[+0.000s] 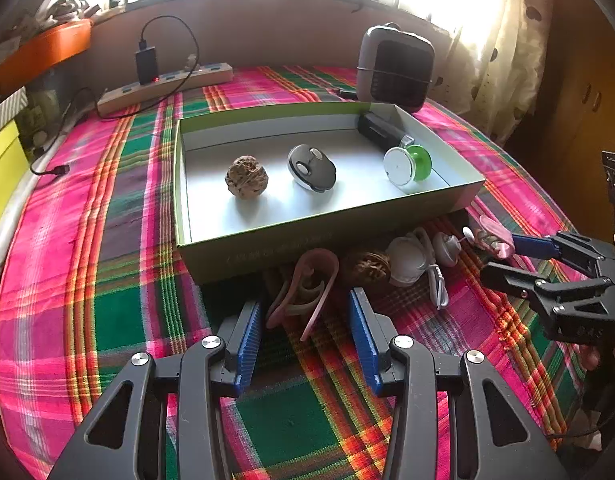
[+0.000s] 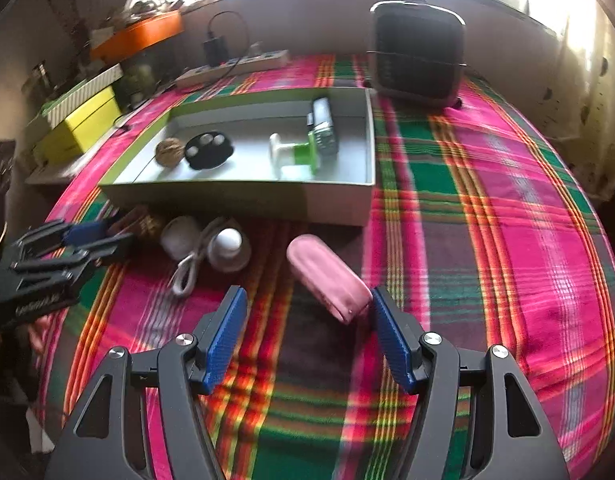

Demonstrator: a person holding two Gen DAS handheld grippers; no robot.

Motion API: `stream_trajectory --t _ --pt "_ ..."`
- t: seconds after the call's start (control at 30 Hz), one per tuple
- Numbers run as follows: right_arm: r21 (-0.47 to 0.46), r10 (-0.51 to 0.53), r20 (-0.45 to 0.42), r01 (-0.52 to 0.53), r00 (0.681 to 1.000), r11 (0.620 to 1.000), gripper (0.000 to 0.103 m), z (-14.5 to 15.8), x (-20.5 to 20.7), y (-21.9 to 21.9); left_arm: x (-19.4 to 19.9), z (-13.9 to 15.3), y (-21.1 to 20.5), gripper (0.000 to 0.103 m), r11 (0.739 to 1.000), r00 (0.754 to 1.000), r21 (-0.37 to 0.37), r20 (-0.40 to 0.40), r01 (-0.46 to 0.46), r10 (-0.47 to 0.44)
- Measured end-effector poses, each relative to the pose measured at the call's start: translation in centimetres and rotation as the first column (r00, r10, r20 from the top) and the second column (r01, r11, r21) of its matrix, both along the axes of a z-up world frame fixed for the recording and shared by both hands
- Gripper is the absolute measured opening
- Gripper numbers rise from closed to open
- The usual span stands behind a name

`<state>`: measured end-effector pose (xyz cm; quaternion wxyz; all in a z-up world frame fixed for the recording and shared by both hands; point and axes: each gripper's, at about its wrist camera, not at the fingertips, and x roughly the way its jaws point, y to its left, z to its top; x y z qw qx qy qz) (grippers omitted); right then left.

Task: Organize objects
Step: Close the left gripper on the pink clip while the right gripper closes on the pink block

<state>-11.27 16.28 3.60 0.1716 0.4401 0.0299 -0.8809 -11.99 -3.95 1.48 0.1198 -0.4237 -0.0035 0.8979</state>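
A shallow green-rimmed box point(image 1: 319, 240) point(image 2: 243, 200) holds a walnut point(image 1: 246, 176), a black-and-white round gadget point(image 1: 311, 168), a green-and-white spool point(image 1: 407, 166) and a black device point(image 1: 381, 130). In front of it on the cloth lie a pink clip point(image 1: 307, 292), a second walnut point(image 1: 367, 266), white earbud-like pieces with a cord point(image 1: 419, 260) point(image 2: 211, 248) and a pink pouch point(image 2: 327, 276). My left gripper point(image 1: 305, 316) is open, its jaws either side of the pink clip. My right gripper point(image 2: 307, 320) is open, the pouch touching its right pad.
A grey heater point(image 1: 395, 68) point(image 2: 419, 56) stands behind the box. A power strip with a plugged charger point(image 1: 163, 84) lies at the back left. Yellow boxes point(image 2: 79, 128) sit beyond the table's left edge. A plaid cloth point(image 2: 487, 240) covers the round table.
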Motion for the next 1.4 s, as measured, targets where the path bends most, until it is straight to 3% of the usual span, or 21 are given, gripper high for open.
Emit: stream_trajectory --t 0.47,0.93,1.4 --pt "0.058 -0.006 -0.032 0.008 0.999 0.998 0.064 -0.3 -1.4 -0.3 -0.6 -0.1 0.5 0.040 0.999 1.000 -0.038 0.005 -0.028 0.028" --pt "0.077 -0.035 -0.046 0.038 0.998 0.996 0.039 -0.2 -1.6 0.1 -0.7 -0.1 0.8 0.040 0.997 0.998 -0.048 0.005 -0.063 0.063" --pt "0.071 -0.040 -0.046 0.043 0.998 0.997 0.019 0.0 -1.5 0.2 -0.5 -0.1 0.4 0.021 0.994 0.996 -0.075 -0.006 -0.085 0.085"
